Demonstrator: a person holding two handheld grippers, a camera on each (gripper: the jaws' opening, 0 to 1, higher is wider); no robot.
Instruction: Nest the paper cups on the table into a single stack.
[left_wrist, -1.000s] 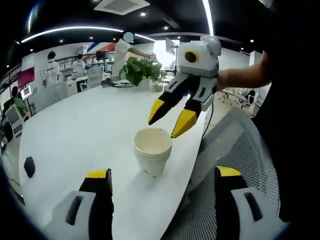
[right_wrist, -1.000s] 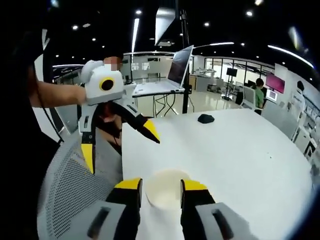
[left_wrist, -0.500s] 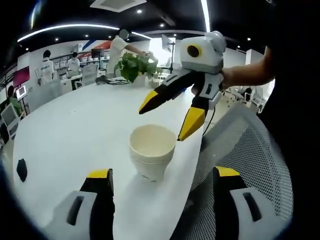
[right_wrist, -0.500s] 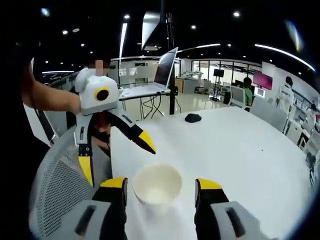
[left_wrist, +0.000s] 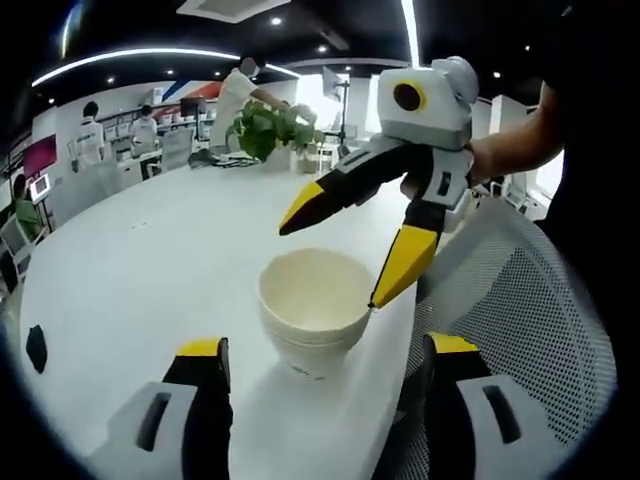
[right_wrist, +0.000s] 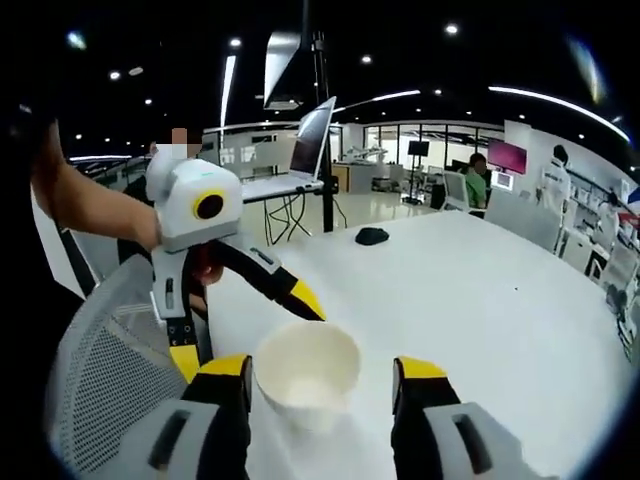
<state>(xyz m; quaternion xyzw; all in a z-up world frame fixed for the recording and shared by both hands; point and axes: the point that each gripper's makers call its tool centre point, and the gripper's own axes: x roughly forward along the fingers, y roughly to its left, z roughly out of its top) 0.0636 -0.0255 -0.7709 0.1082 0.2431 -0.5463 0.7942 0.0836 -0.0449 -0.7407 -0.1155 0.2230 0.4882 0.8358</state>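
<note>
A stack of nested cream paper cups (left_wrist: 314, 306) stands upright on the white table (left_wrist: 150, 260) near its edge. My left gripper (left_wrist: 325, 352) is open, just short of the stack, its jaws well apart on either side. My right gripper (left_wrist: 337, 258) comes in from the right, open, with one yellow-tipped jaw over the stack's far rim and the other beside its right wall. In the right gripper view the cup stack (right_wrist: 306, 370) sits between the jaws of my open right gripper (right_wrist: 322, 368), without touching them. The left gripper (right_wrist: 248, 335) enters from the left, open.
A grey mesh chair (left_wrist: 530, 330) stands against the table's edge beside the stack, the same chair (right_wrist: 90, 380) at the left in the right gripper view. A black mouse (right_wrist: 372, 236) lies farther along the table. A potted plant (left_wrist: 272, 130), a laptop on a stand (right_wrist: 314, 140) and people are in the background.
My right gripper's jaws have spread from close around the top cup to wide apart, letting it go. Both cameras have moved nearer, so the stack looks bigger.
</note>
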